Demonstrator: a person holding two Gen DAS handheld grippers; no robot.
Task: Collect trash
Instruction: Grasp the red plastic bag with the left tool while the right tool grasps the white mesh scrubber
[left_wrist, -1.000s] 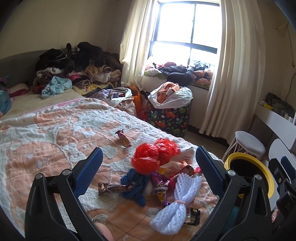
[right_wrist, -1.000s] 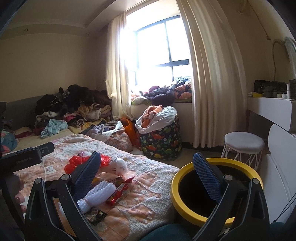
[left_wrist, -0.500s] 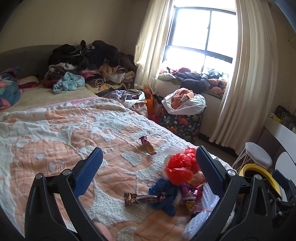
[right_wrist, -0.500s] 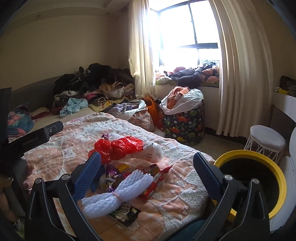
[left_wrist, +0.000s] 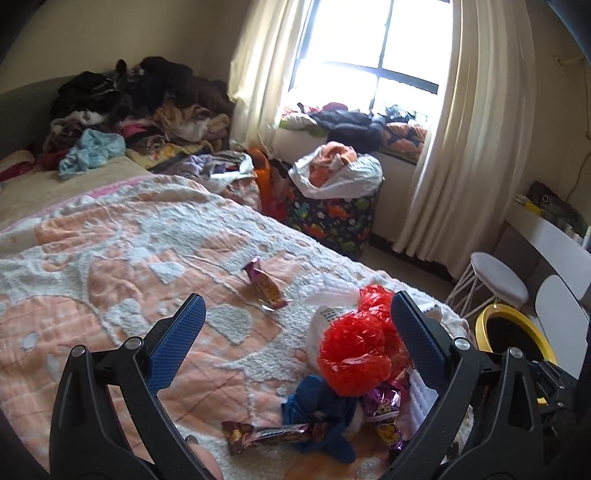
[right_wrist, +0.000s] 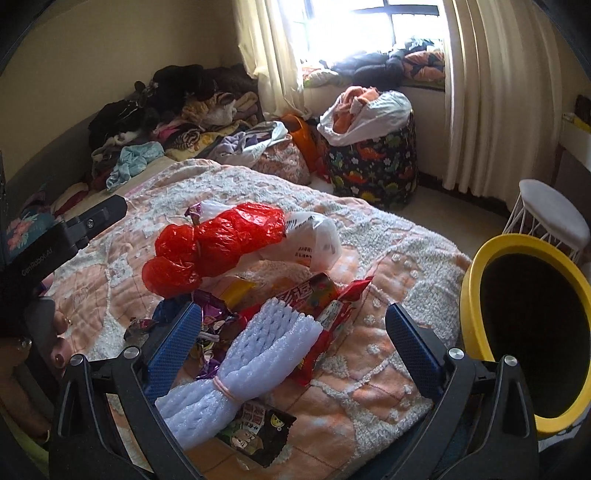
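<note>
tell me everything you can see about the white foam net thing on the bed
The white foam net is a bundle of soft mesh sleeves cinched by a thin band near one end, fanned out at the other. It lies flat on the bedspread, across snack wrappers, between the open right gripper fingers, ungripped.

Left gripper jaws apart — red bag, wrappers on bed

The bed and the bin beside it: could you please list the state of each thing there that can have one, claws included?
left claw: open, empty
right claw: open, empty, above the foam net
red plastic bag: crumpled, lying on the bed
white foam net: tied with a band, lying flat
yellow-rimmed bin: open, inside too dark to tell
purple snack wrapper: lying apart from the pile
</note>
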